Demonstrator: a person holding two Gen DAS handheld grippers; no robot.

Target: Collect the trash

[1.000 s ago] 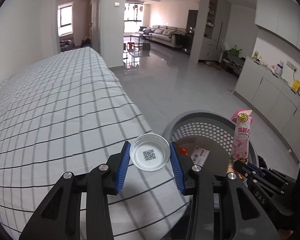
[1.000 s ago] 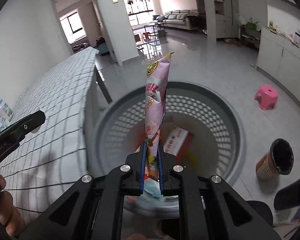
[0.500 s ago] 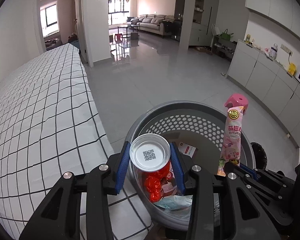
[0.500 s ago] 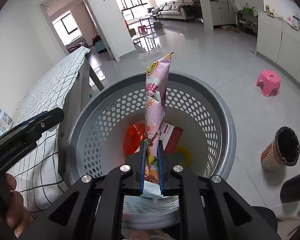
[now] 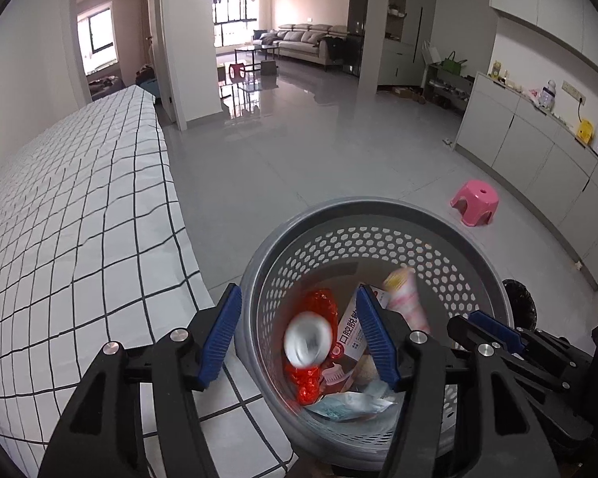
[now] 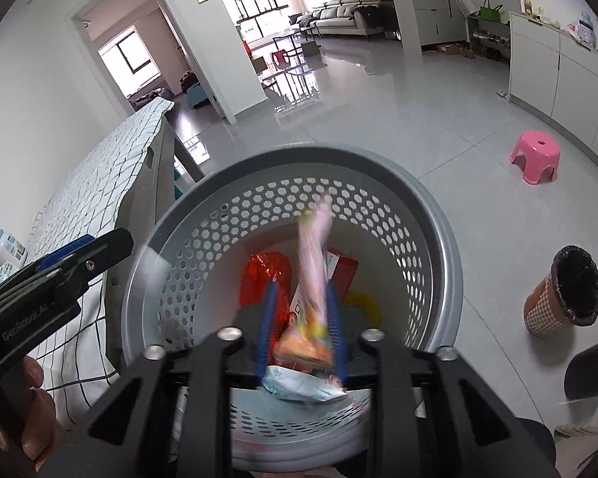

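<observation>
A grey perforated basket (image 5: 351, 205) stands on the floor beside the table, holding a red wrapper (image 5: 319, 306), a white box and other trash. My left gripper (image 5: 299, 310) hangs over it with its jaws opening. A clear round plastic cup (image 5: 309, 342), blurred, is dropping free between them. My right gripper (image 6: 301, 306) is over the same basket (image 6: 438, 219), jaws opening too. The pink snack wrapper (image 6: 315, 247) slips down, blurred, between its blue pads and shows in the left wrist view as the pink wrapper (image 5: 404, 298).
The table with a white, black-checked cloth (image 5: 79, 219) borders the basket on the left. A pink stool (image 6: 534, 155) and a paper cup with a black liner (image 6: 566, 294) stand on the grey floor to the right. White cabinets (image 5: 538, 151) line the right wall.
Both grippers moved from the table edge to above the basket, then opened. The clear cup and the pink wrapper left their grips and are falling into the basket.
</observation>
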